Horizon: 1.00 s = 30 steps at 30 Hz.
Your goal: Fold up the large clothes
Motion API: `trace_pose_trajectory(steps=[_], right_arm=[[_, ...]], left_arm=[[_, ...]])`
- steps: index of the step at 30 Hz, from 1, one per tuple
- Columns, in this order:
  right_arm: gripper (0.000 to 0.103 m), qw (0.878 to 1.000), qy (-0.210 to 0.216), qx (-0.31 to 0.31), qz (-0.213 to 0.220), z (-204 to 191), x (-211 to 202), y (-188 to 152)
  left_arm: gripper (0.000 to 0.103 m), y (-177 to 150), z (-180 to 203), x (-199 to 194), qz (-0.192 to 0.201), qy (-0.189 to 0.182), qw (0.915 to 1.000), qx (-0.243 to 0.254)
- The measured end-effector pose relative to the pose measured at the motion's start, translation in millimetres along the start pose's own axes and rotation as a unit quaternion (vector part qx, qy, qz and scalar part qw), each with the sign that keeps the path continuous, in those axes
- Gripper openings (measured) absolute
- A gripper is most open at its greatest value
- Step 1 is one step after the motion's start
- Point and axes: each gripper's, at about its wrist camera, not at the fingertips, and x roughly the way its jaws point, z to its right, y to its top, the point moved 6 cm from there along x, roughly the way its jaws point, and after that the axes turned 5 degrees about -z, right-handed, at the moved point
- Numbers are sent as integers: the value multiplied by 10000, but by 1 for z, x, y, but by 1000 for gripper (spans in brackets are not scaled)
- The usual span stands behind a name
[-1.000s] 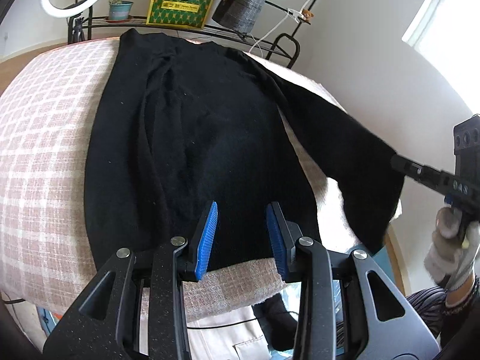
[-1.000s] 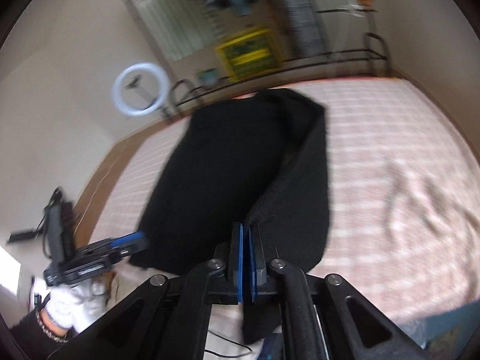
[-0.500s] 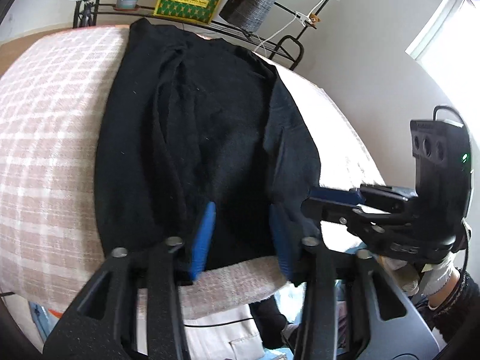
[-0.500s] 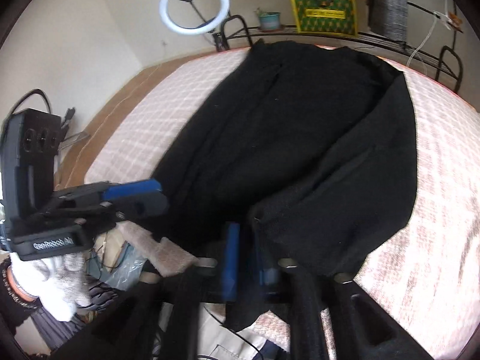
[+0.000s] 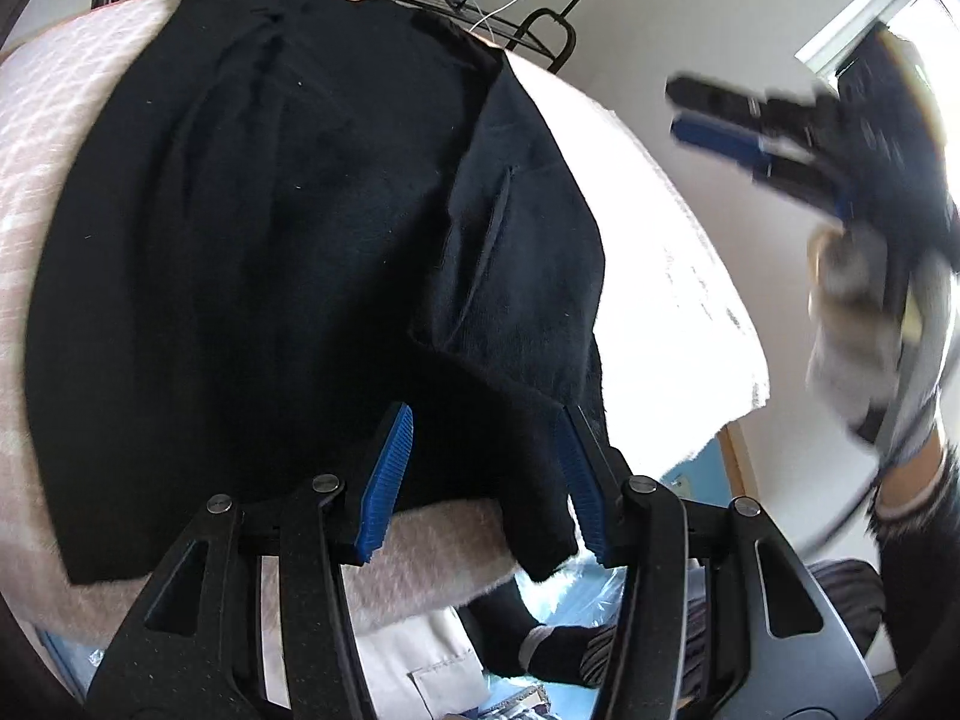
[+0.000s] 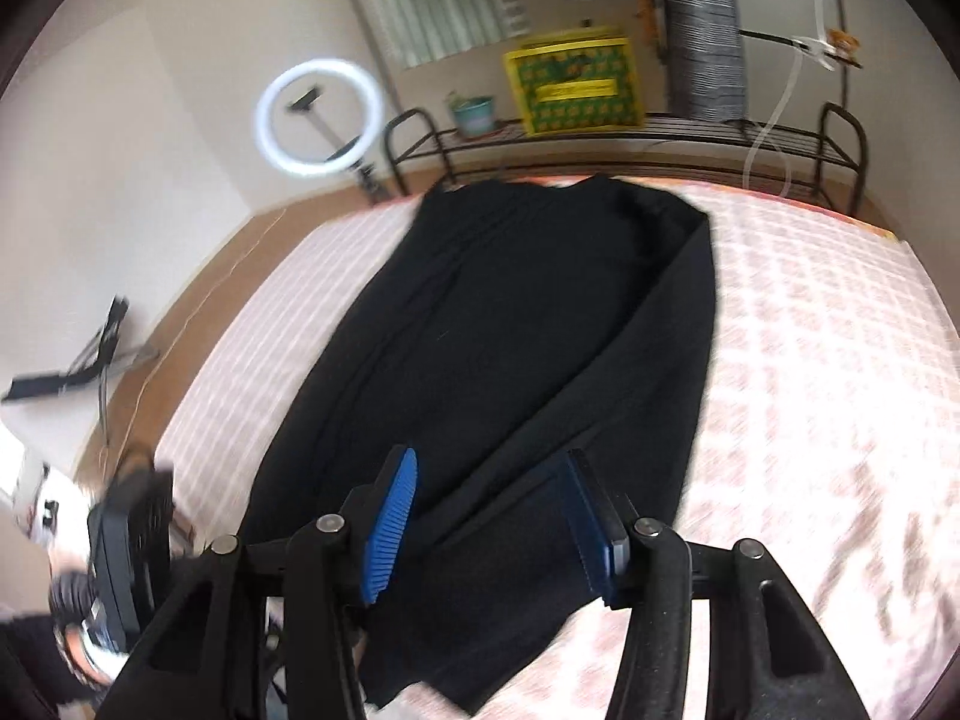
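Sweater (image 6: 510, 360), black, lies flat along checked bed cover (image 6: 840, 360), collar at 12 o'clock, right sleeve (image 5: 522, 252) already folded over body, hem-to-collar folds left; left gripper (image 5: 486, 480) released, right gripper (image 6: 498, 522) opening, nothing pinched.

Black sweater (image 6: 528, 324) on pink-and-white checked cover (image 6: 840, 324) — blue gripper pads (image 6: 390, 534), yellow-green patterned box (image 6: 573, 87).
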Motion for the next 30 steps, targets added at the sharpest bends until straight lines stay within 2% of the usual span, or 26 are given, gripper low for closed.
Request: trace_pose_trajectory(steps=[4,5,6,7,9,14,21,22,23,24,26,28,30], right_arm=[[58,9991,-419,-29,33,39,19,47],[58,9989,-461,6,25,47,24,56],[58,9988,-490,86,22,56,33,68],[58,9986,-501,178,24,68,43,81],[59,9978,-574,327,0,90,65,105],[61,9932,-916,713,-73,143,123,154],[60,9883,-912,1218,-101,188,174,194],[54,9879,-901,1253,-153,191,180,196],[41,9881,-864,1251,-222,192,186,197],[35,9881,-850,1238,-323,193,192,197],[16,9885,-848,1181,-417,192,199,197],[2,9888,-906,1104,-425,188,201,197],[1,9882,-1053,1077,-269,184,191,199]], left_arm=[[51,7,0,18,-71,-82,9999,-54],[40,7,2,21,-104,-83,9999,-15],[20,7,3,25,-140,-25,9999,62],[13,8,4,26,-166,37,9997,146],[6,10,5,27,-154,-35,9998,157],[4,12,-1,19,-85,-201,9998,17],[3,15,-6,18,-94,-342,9993,-100],[3,14,-5,17,-96,-371,9992,-123],[3,13,-5,17,-93,-387,9991,-127],[3,12,-4,16,-87,-393,9991,-123],[3,9,-1,14,-71,-414,9991,-105],[3,7,-1,12,-57,-419,9991,-103],[2,6,-1,9,-35,-454,9989,-132]])
